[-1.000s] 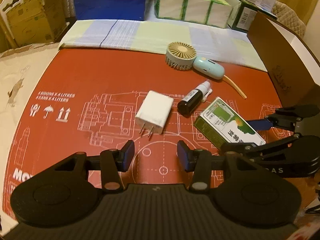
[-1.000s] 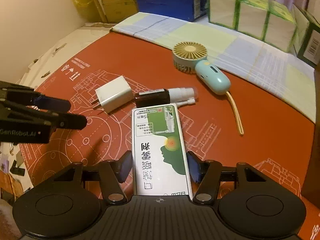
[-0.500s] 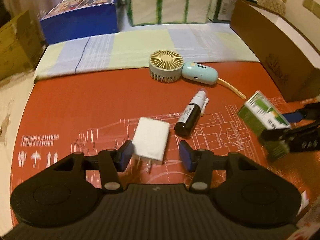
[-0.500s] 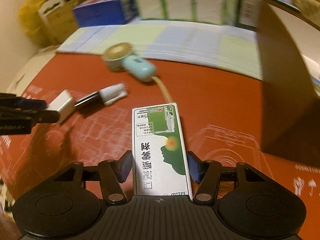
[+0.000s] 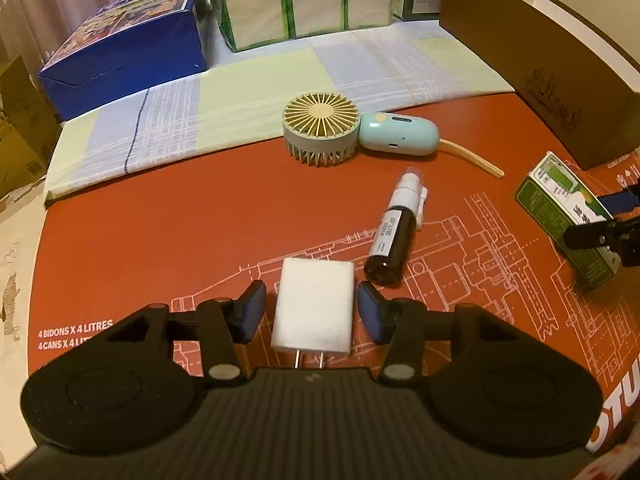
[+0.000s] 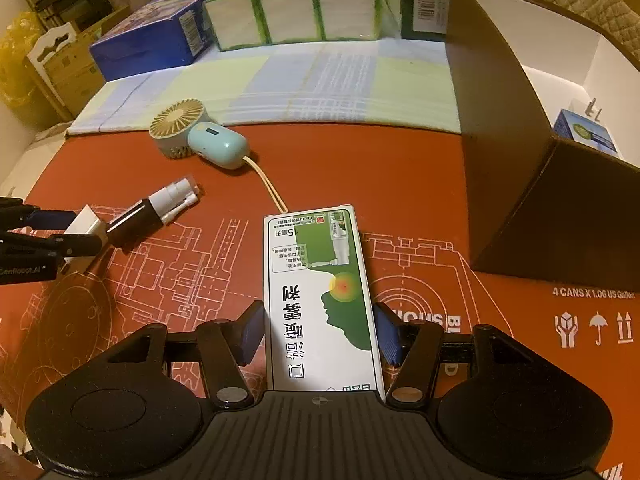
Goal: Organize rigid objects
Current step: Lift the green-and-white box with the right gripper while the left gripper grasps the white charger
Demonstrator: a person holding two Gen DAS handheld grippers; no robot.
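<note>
surface: red printed cardboard sheet [image 5: 200, 220], pale plaid cloth [image 5: 248, 96] along its far edge
far row: blue box [image 5: 132, 40], then a wrapped tissue pack [image 5: 304, 0]
left gripper [image 5: 309, 307]: angled down over the sheet, jaws spread and just been narrowing slightly
white charger [image 5: 314, 308]: lies flat between the left pads, prongs toward the camera; a thin gap shows on each side, pads not pressing
spray bottle [image 5: 394, 236]: dark body, white cap, lying on the sheet just right of the charger, cap pointing away
handheld fan [image 5: 320, 130]: cream grille with mint handle and tan strap, at the cloth edge beyond the bottle
right gripper [image 6: 320, 332]: jaws pinching the green-and-white carton [image 6: 320, 300] by its 2 long sides, held above the sheet, long axis along the fingers
brown box [image 6: 532, 152]: open, right of the carton and near it, white interior; 1 small blue-and-white box [image 6: 586, 136] shows inside
</note>
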